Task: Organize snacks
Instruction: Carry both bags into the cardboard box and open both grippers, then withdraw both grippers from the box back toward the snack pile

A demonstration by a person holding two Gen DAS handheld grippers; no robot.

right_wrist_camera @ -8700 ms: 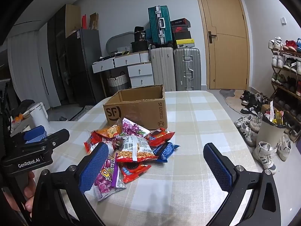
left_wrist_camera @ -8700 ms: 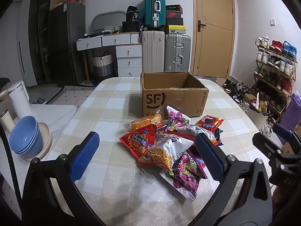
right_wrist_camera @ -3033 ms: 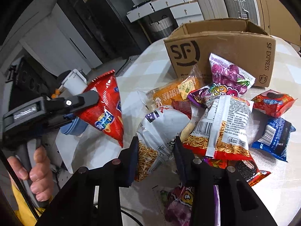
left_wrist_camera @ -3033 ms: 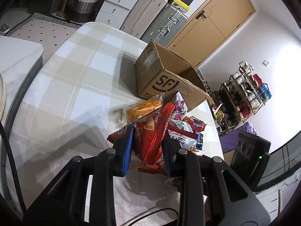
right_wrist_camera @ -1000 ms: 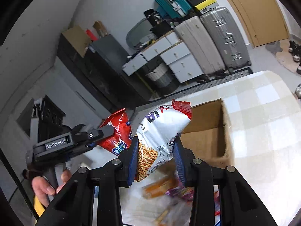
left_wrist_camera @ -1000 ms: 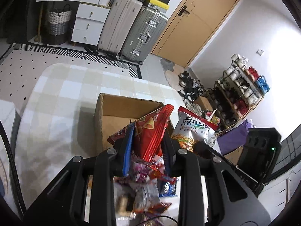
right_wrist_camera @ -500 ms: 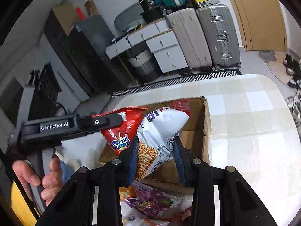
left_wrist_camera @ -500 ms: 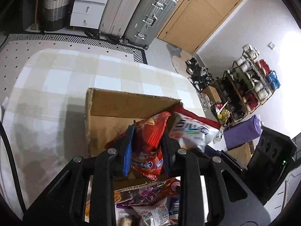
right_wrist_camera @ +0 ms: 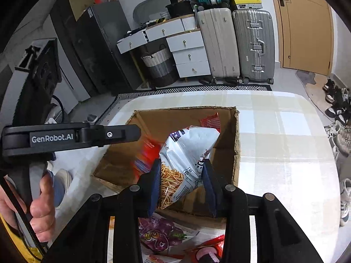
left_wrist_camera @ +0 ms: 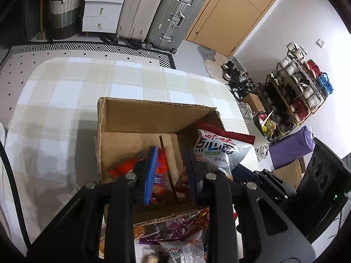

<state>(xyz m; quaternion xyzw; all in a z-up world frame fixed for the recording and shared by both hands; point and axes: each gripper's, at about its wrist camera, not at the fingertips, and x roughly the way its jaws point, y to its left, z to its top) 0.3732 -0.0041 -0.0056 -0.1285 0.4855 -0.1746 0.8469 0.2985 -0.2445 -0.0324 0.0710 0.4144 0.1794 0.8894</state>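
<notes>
We see the counter (left_wrist_camera: 65, 92), covered in a pale checked cloth, spreading out beyond and to both sides of the jaws. On it stands the open box (left_wrist_camera: 153, 114), directly ahead of and below both pairs of jaws.

Our left gripper (left_wrist_camera: 170, 176) reaches down into the box. Its jaws stand narrow, and a red bag (left_wrist_camera: 162, 166) is blurred between them; the pads appear to press on it, and the bag hangs inside the box walls. In the right wrist view the same red bag (right_wrist_camera: 142, 155) is a smear just left of the right jaws, under the black arm of the left gripper (right_wrist_camera: 122, 134), which a hand (right_wrist_camera: 41, 208) holds by its grip at the lower left.

Our right gripper (right_wrist_camera: 181, 185) holds a white bag (right_wrist_camera: 188, 151) of noodle snacks. Its jaws are closed on the lower part of that bag, which rises ahead of them and leans over the box opening, with its red top edge nearest the far wall. From the left wrist view the white bag (left_wrist_camera: 219, 149) sits just right of the left jaws, over the box's right corner.

Behind the jaws, on the near side of the box, loose snacks (left_wrist_camera: 171, 236) lie on the counter, among them a purple bag (right_wrist_camera: 160, 234).
</notes>
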